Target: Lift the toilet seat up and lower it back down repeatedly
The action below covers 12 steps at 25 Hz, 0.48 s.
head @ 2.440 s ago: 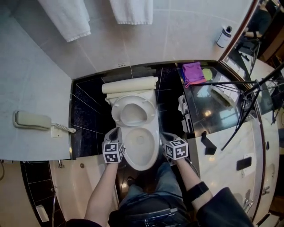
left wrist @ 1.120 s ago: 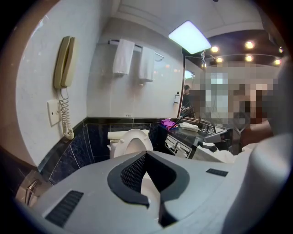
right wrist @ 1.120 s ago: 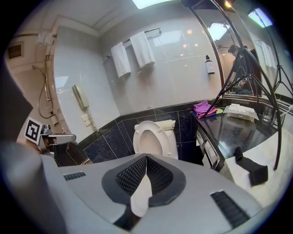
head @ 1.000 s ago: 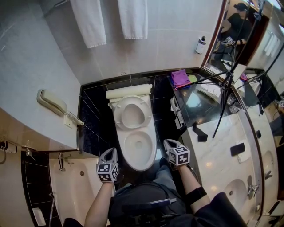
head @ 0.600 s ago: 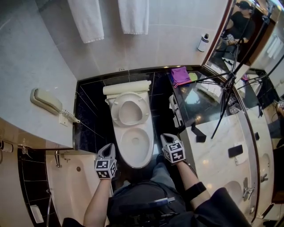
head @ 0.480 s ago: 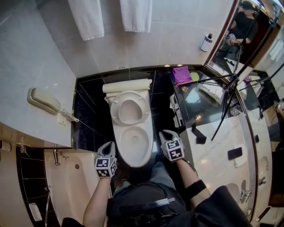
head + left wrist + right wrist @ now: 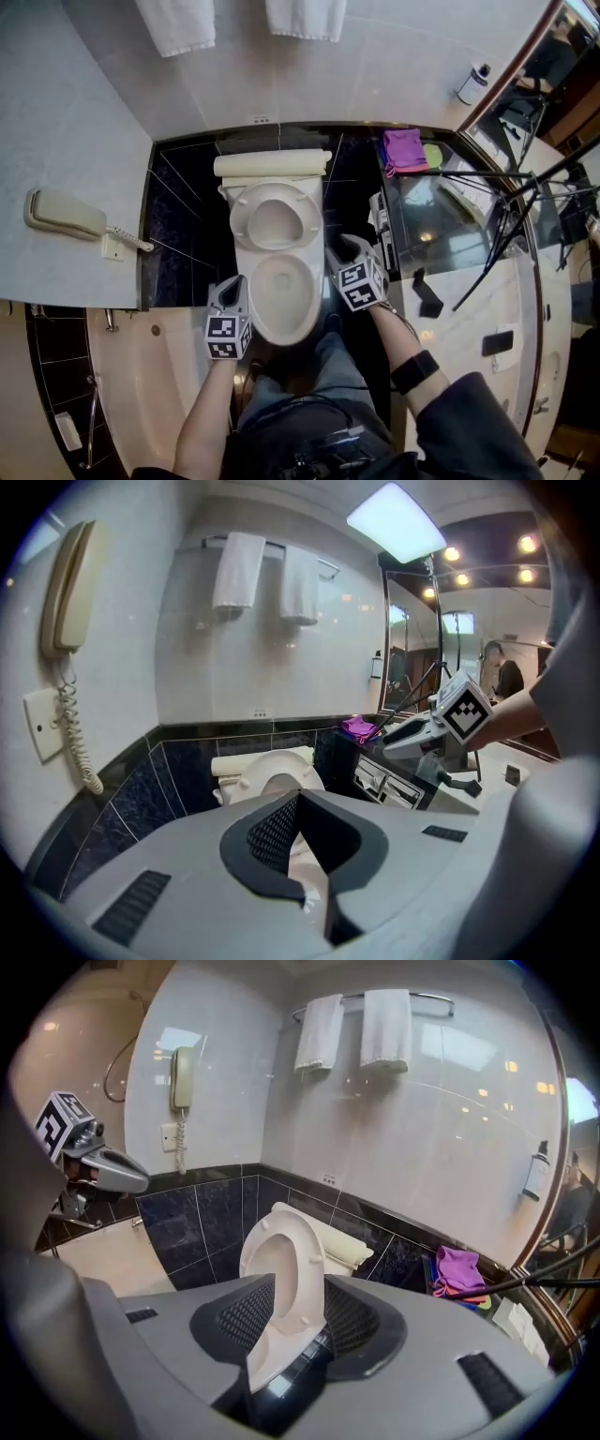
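The white toilet seat (image 7: 274,217) stands raised and leans back toward the rolled lid (image 7: 272,166), above the open bowl (image 7: 281,295). My right gripper (image 7: 342,246) is at the bowl's right side beside the raised seat. In the right gripper view its jaws (image 7: 299,1277) have just been opening, and the seat's edge (image 7: 281,1269) shows between them with gaps to both pads. My left gripper (image 7: 234,283) is at the bowl's left front rim. In the left gripper view its fingertips (image 7: 299,794) meet on nothing, and the seat (image 7: 272,769) lies beyond them.
A wall phone (image 7: 58,214) hangs on the left and white towels (image 7: 178,23) on the back wall. The bathtub (image 7: 159,375) borders the toilet's left. A glass counter holds a purple cloth (image 7: 405,150), a tripod (image 7: 506,225) stands over it, and a bottle (image 7: 472,82) sits by the mirror.
Both grippers have moved forward toward the toilet, the right one up along the bowl's right side to the raised seat. The seat stays raised.
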### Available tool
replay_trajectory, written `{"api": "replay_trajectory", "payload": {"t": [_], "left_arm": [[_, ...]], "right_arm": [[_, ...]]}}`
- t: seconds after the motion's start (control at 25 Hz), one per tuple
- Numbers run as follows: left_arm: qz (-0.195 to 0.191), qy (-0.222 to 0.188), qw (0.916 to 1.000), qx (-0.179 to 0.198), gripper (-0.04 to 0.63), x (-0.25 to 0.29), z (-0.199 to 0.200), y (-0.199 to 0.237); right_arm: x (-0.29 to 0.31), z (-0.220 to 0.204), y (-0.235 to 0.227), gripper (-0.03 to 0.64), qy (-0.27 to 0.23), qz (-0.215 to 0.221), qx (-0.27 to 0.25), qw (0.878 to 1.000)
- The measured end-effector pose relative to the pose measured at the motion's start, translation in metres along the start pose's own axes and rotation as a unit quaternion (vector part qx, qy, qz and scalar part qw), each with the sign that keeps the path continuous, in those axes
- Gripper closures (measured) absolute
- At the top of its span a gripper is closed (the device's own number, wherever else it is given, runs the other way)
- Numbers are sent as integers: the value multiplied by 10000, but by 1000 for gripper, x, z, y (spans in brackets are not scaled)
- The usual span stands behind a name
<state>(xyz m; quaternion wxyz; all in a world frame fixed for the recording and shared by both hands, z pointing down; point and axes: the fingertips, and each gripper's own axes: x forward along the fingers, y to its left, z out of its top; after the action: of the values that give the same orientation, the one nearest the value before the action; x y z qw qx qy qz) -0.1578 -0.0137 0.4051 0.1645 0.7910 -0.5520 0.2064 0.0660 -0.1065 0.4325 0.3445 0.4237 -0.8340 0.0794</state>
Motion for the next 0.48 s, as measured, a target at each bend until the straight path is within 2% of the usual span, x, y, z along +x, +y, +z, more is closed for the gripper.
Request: {"api": "replay_trajectory", "payload": {"t": [0.2,0.48], "left_arm": [[17,178,9997,142,595,39,-6,0],[119,314,9994,79,595,77,-13,9]], "right_arm": [[60,10,-10,396,74,261,-759,9967],[143,23,-27,376,142,309,-1511,9879]]}}
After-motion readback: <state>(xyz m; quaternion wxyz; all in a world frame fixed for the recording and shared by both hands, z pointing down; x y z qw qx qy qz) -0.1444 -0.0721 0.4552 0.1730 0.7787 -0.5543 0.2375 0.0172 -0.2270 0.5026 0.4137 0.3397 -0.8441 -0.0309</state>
